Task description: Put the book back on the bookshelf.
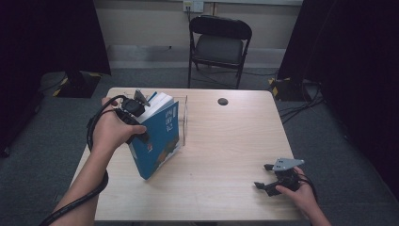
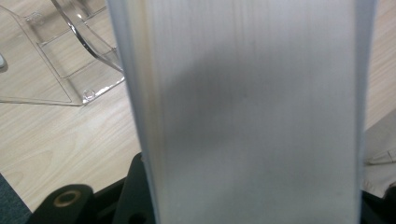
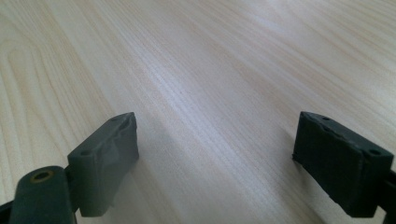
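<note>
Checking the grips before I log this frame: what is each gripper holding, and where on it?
The left gripper clamps the blue book across its page edge, covers between the jaws. The right gripper is open over the table, holding nothing.

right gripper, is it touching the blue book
Apart: the high view shows the right gripper near the table's right edge, bare wood between it and the blue book.

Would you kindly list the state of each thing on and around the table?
Blue book: closed, tilted, one corner on the table, gripped.
Left tongs: shut on the blue book.
Right tongs: open, holding nothing, low over the table.
Clear stand: unloaded, beside the book.
Folding chair: unfolded, vacant.
</note>
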The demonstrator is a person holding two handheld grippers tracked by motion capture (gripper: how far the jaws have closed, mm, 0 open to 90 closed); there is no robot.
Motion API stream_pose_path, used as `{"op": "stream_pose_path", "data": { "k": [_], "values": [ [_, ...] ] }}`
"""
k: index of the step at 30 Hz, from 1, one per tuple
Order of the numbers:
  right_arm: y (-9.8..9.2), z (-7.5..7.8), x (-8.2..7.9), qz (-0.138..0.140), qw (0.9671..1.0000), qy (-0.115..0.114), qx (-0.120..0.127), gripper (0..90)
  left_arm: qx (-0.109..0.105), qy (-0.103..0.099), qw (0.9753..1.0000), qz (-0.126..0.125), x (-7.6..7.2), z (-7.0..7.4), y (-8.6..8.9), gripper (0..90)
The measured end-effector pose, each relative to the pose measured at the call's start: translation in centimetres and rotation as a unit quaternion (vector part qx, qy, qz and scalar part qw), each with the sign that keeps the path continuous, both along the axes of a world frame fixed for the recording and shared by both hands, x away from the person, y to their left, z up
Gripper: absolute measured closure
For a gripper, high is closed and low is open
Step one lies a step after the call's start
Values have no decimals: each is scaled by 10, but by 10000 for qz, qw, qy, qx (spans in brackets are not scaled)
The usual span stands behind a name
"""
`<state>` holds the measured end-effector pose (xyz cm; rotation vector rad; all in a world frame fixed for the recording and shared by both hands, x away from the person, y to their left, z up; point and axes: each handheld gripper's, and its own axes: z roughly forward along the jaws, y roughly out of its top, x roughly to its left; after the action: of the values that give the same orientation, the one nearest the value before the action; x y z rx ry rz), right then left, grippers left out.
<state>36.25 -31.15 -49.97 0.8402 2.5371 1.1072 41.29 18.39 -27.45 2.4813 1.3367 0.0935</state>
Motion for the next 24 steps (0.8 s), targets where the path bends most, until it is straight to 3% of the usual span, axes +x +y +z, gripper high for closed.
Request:
{"op": "stream_pose_path", "data": {
  "k": [3, 5, 9, 10, 15, 24],
  "values": [
    [0, 0, 0, 0, 10000, 0, -1, 130, 3, 8, 10000, -34, 2, 1, 1, 619],
    [0, 0, 0, 11, 10000, 12, -2, 130, -59, 23, 9999, 91, 2, 0, 0, 619],
    [0, 0, 0, 10, 10000, 13, 0, 130, 41, -13, 10000, 33, 5, 2, -4, 618],
    [0, 0, 0, 13, 10000, 11, -2, 130, -7, 13, 9999, 144, 6, 2, -6, 618],
    [0, 0, 0, 11, 10000, 11, 0, 130, 15, -34, 10000, 68, 9, 5, -7, 619],
    [0, 0, 0, 14, 10000, 12, -1, 129, -10, -22, 9999, 142, 17, 5, -14, 619]
  ]
}}
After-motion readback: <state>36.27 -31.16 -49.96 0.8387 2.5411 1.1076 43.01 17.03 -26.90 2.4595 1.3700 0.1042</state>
